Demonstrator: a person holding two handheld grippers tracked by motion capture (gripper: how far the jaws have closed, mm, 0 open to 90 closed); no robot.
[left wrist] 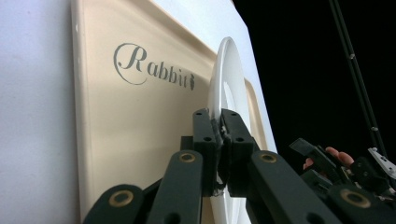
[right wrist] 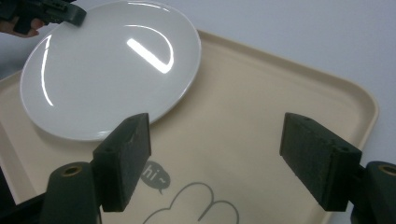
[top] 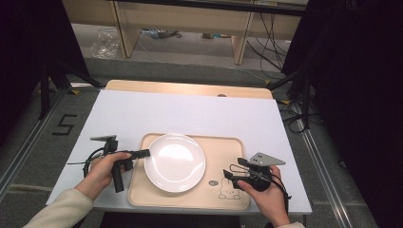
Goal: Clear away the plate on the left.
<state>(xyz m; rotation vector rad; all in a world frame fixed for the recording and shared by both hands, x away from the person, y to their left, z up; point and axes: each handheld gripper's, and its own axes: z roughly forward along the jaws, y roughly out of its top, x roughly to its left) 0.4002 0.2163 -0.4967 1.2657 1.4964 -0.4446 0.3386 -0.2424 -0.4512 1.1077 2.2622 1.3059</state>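
in the high view a white plate point(top: 175, 162) is seen lying on a beige tray point(top: 227, 195), over the tray's left half, with its left edge reaching the tray's left rim. the tray is set on a white worktop point(top: 157, 112), toward the near edge. a rabbit drawing point(top: 229, 190) and a small grey mark are printed on the tray just right of the plate. the left gripper point(top: 143, 153) is held by the left hand point(top: 104, 170) just left of the tray, and its fingers are brought to the plate's left rim. the right gripper point(top: 232, 170) is held by the right hand point(top: 264, 194) at the tray's near right corner, pointed toward the plate but apart from it, with a grey three-cornered plate point(top: 266, 158) on top.

in the left gripper view the fingers point(left wrist: 206, 135) are seen nearly closed, with the thin rim of the plate point(left wrist: 227, 74) pinched between them. the word "rabbit" point(left wrist: 153, 71) is printed on the tray point(left wrist: 130, 135) beside the plate. beyond the plate the right gripper point(left wrist: 327, 165) is partly seen against a dark background.

in the right gripper view the fingers point(right wrist: 126, 158) are spread wide apart with nothing between them, hovering over the bare part of the tray point(right wrist: 261, 102) near the plate point(right wrist: 112, 65). a "hi~" speech bubble point(right wrist: 154, 177) and part of the drawing are seen below. the left gripper point(right wrist: 70, 16) is seen at the plate's far rim.
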